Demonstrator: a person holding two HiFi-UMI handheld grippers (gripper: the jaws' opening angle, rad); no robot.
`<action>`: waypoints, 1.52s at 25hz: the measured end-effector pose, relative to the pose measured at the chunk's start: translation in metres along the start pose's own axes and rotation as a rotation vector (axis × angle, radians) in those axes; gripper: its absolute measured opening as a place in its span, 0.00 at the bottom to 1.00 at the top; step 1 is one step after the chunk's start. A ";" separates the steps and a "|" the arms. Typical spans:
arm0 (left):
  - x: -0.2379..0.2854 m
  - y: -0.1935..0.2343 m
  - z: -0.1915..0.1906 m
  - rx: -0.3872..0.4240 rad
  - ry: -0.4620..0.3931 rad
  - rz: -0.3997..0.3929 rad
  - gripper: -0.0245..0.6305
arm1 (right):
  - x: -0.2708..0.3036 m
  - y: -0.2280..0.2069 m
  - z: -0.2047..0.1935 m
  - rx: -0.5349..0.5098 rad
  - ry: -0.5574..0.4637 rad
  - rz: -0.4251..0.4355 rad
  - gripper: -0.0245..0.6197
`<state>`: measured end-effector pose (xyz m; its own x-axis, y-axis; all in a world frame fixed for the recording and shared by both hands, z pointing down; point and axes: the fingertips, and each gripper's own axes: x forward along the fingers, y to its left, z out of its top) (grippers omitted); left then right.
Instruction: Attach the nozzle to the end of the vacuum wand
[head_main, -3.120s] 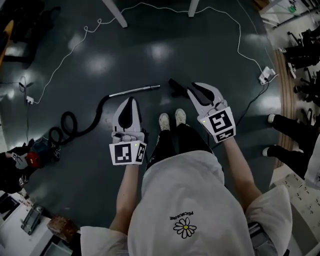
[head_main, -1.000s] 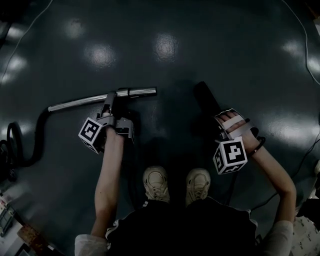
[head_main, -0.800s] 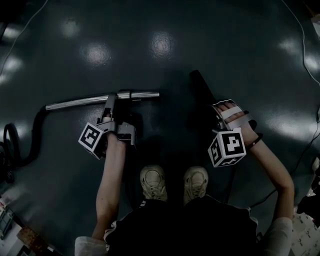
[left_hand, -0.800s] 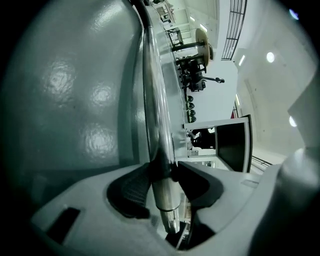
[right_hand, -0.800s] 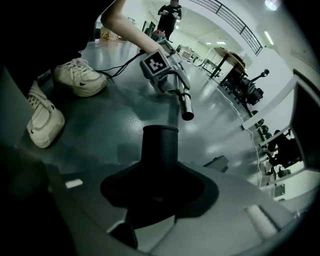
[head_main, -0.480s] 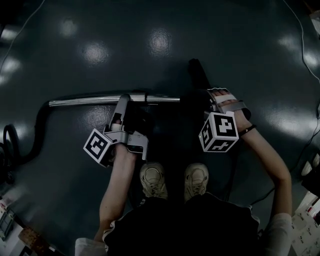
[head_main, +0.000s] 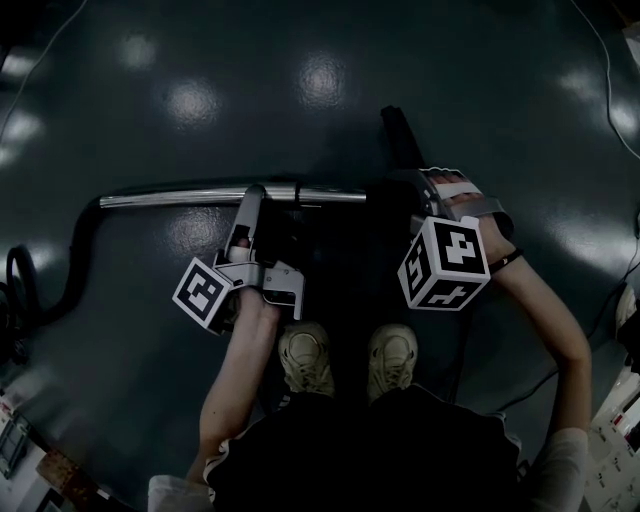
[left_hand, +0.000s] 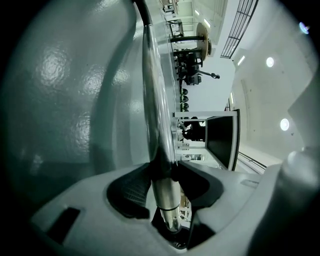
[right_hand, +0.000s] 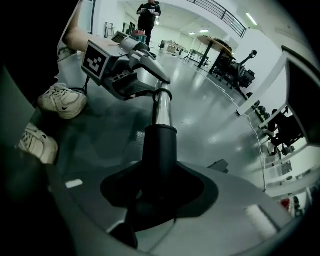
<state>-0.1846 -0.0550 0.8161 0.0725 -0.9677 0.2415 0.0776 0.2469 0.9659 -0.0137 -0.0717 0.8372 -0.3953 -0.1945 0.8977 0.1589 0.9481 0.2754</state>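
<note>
Wand (head_main: 180, 197) closer to nozzle (head_main: 400, 132) now, above glossy dark floor (head_main: 470, 60); left tool (head_main: 256, 196) pinches wand, right tool (head_main: 418, 188) (angled down) pinches nozzle

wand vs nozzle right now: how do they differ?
Finish: the wand is shiny silver metal; the nozzle is matte black.
Shape: the wand is long and slim; the nozzle is shorter and thicker.
Grip: the left gripper is shut on the wand; the right gripper is shut on the nozzle.
Shared: both are round tubes, each clamped between a gripper's jaws.
</note>
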 end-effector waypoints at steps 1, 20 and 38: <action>0.000 -0.002 0.001 0.005 -0.004 -0.009 0.31 | -0.003 -0.001 0.002 0.000 0.010 0.003 0.33; -0.006 0.013 0.008 0.055 -0.014 0.045 0.31 | 0.005 0.018 0.027 0.178 0.070 0.189 0.33; 0.022 0.038 -0.003 -0.249 -0.015 0.021 0.30 | 0.042 -0.011 0.008 0.094 0.028 -0.092 0.35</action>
<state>-0.1771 -0.0668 0.8582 0.0618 -0.9624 0.2644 0.3187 0.2701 0.9086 -0.0397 -0.0884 0.8691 -0.3790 -0.2874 0.8796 0.0370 0.9451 0.3248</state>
